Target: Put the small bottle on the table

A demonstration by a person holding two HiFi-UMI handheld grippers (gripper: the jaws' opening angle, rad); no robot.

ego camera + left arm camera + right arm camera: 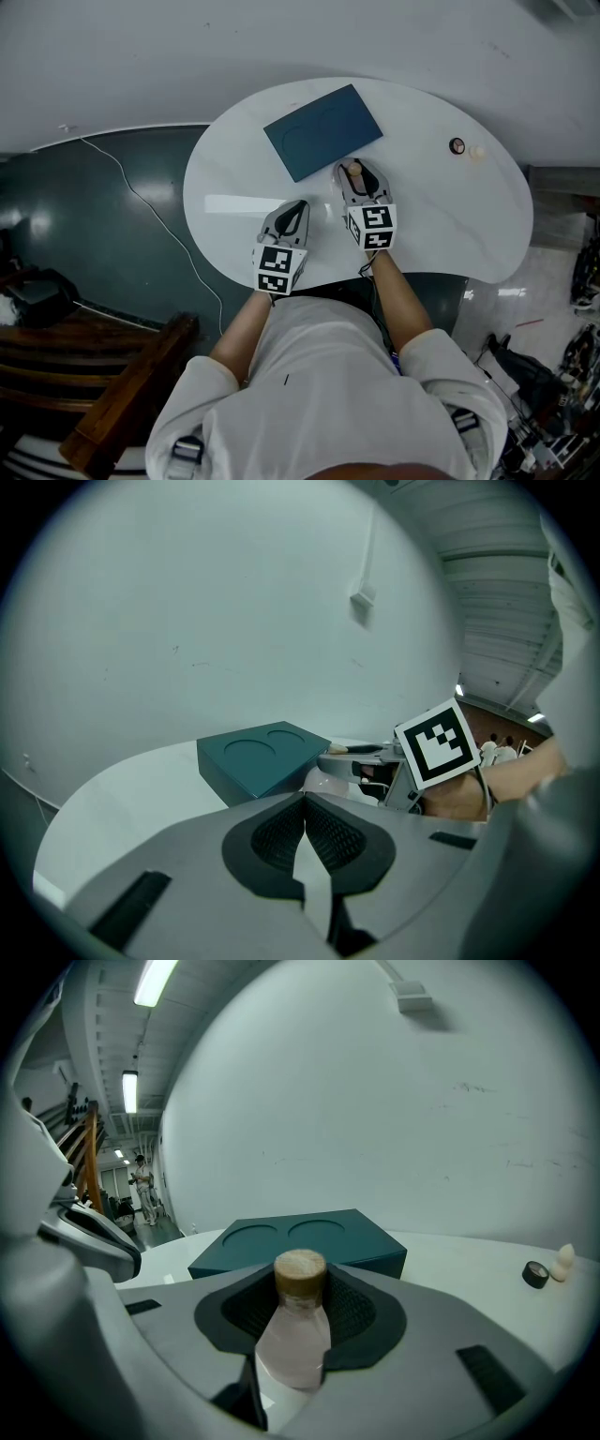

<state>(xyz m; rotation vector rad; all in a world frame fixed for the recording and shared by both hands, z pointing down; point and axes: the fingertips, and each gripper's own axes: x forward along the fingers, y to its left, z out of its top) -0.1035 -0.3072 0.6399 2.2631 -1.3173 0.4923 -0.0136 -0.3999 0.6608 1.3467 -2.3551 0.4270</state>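
Observation:
A small pale-pink bottle (298, 1340) with a cork-brown cap stands upright between the pads of my right gripper (302, 1302), which is shut on it. In the head view that gripper (357, 174) holds the bottle (354, 171) over the white table (450, 216), just at the near edge of a teal box (323, 130). Whether the bottle's base touches the table is hidden. My left gripper (298, 208) hovers to the left of it, jaws shut and empty (304, 808). From the left gripper view the bottle (323, 780) shows beside the teal box (262, 757).
The teal box (300, 1241) has two round recesses in its lid. A small black ring (457, 145) and a pale small object (477, 151) lie at the table's far right. A white wall rises behind the table. A cable (141, 202) runs across the dark floor at left.

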